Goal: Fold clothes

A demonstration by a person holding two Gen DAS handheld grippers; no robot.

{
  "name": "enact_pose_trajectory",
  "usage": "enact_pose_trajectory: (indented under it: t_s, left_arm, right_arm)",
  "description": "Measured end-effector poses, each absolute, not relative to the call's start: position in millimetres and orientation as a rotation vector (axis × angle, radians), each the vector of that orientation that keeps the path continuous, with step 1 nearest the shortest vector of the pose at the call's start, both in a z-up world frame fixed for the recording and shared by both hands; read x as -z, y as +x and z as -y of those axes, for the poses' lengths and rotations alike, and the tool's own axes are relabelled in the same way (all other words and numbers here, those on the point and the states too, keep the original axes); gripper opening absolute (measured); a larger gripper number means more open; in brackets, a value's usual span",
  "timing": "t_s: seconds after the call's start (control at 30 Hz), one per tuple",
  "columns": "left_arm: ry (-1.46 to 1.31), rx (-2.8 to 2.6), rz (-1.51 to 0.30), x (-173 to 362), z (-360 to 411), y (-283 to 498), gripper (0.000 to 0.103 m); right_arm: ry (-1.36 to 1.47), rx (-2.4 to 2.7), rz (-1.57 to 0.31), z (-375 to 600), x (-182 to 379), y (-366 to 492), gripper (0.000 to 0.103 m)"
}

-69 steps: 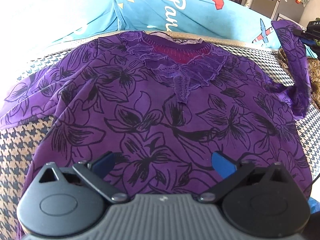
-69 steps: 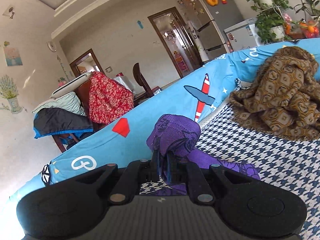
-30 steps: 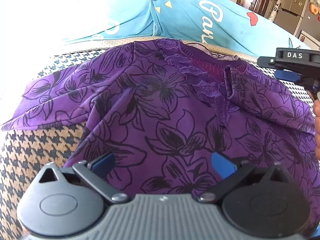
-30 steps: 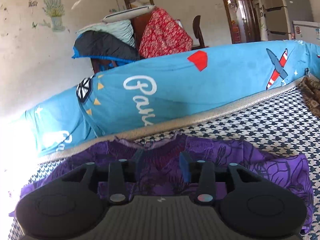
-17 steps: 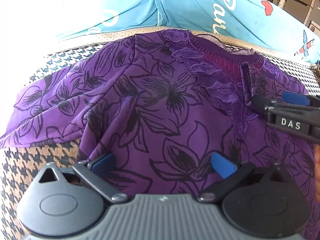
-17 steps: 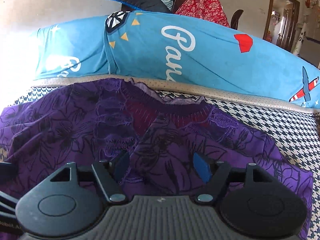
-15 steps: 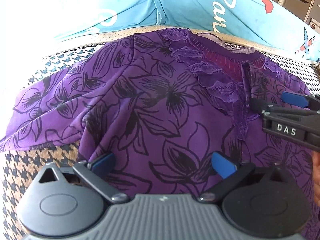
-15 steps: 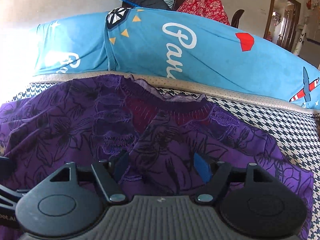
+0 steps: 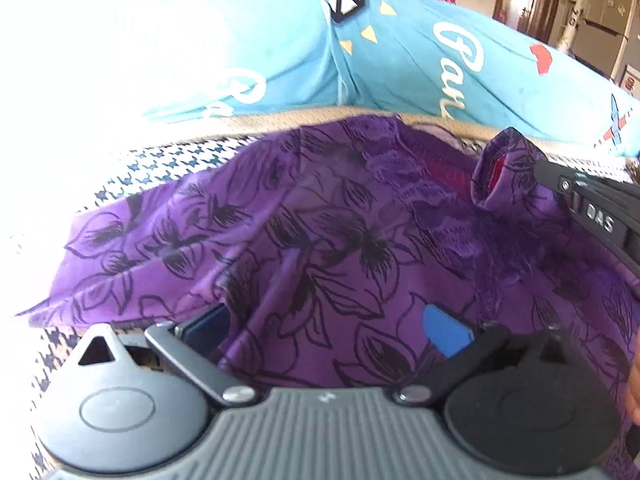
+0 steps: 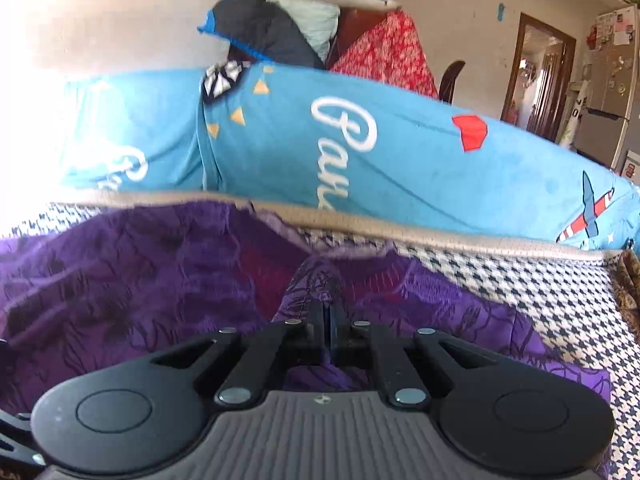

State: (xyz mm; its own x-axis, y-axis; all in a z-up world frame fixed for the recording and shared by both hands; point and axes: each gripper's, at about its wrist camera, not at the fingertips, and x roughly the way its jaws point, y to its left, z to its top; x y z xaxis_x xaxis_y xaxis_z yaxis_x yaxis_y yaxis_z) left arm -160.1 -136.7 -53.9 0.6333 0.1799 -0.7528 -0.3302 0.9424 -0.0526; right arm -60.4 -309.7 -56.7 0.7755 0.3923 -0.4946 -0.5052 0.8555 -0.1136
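Your left gripper (image 9: pixel 328 330): grey ribbed body, blue pads, jaws spread wide and holding nothing, low over the front hem of the purple blouse (image 9: pixel 340 248).

Your right gripper (image 10: pixel 329 320): black linkage arms, jaws pinched together on a fold of the blouse's sleeve cuff (image 9: pixel 506 168), which stands up in a rounded loop near the neckline. Its side reads "DAS" in white letters.

Purple blouse: soft knit, black outline flower print, lace ruffle and dark red ribbed inset at the neck. It lies spread flat, collar toward the far edge of the bed.

Bed cover (image 10: pixel 520 276): woven houndstooth, dark blue on cream, tan piped far edge.

Bolster (image 10: pixel 360 152): long blue cylinder along the far edge, white script beginning "Par", red and yellow shapes, an aeroplane.
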Motion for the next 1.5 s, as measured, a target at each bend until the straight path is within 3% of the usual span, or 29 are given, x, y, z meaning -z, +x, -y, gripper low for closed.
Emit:
enact_pose_trajectory:
  t_s: [0.17, 0.2, 0.23, 0.3, 0.37, 0.43, 0.5, 0.57, 1.03, 1.17, 1.3, 1.5]
  left_arm:
    - [-0.235, -0.450, -0.767, 45.4, 112.7, -166.7, 0.103]
    - [-0.237, -0.462, -0.767, 45.7, 110.5, -167.0, 0.103]
    - [-0.237, -0.467, -0.767, 46.1, 109.5, -166.9, 0.103]
    - [-0.230, -0.457, -0.772, 46.9, 111.2, -165.6, 0.103]
    - [-0.222, -0.439, -0.772, 47.7, 115.1, -164.3, 0.103]
    - [-0.229, -0.421, -0.767, 48.6, 117.6, -163.1, 0.103]
    - [-0.241, -0.399, -0.766, 48.3, 121.4, -162.1, 0.103]
    - [-0.243, -0.388, -0.767, 48.4, 125.8, -162.0, 0.103]
    - [-0.276, -0.322, -0.755, 52.3, 136.7, -155.4, 0.103]
    - [-0.282, -0.267, -0.747, 49.7, 136.9, -149.5, 0.103]
    - [-0.268, -0.225, -0.766, 47.4, 136.0, -143.0, 0.103]
    - [-0.299, -0.229, -0.791, 48.9, 122.6, -137.6, 0.103]
  right_arm:
    - [-0.197, -0.801, -0.443, 288.7, 35.3, -91.1, 0.005]
    - [-0.230, -0.849, -0.455, 282.2, 36.9, -95.6, 0.010]
    - [-0.263, -0.874, -0.481, 275.9, 40.2, -98.5, 0.015]
    - [-0.328, -0.893, -0.548, 263.5, 48.6, -102.2, 0.049]
    - [-0.358, -0.882, -0.559, 258.8, 51.8, -105.9, 0.057]
    - [-0.359, -0.846, -0.560, 259.6, 50.5, -104.7, 0.059]
    - [-0.345, -0.803, -0.572, 263.7, 49.9, -99.9, 0.074]
    - [-0.349, -0.743, -0.581, 269.9, 51.0, -96.0, 0.082]
    - [-0.287, -0.704, -0.684, 313.9, 52.2, -81.2, 0.080]
    - [-0.389, -0.794, -0.631, 303.6, 58.3, -101.9, 0.075]
    - [-0.450, -0.880, -0.608, 284.7, 66.7, -118.2, 0.055]
    - [-0.567, -0.939, -0.557, 252.7, 84.0, -139.8, 0.051]
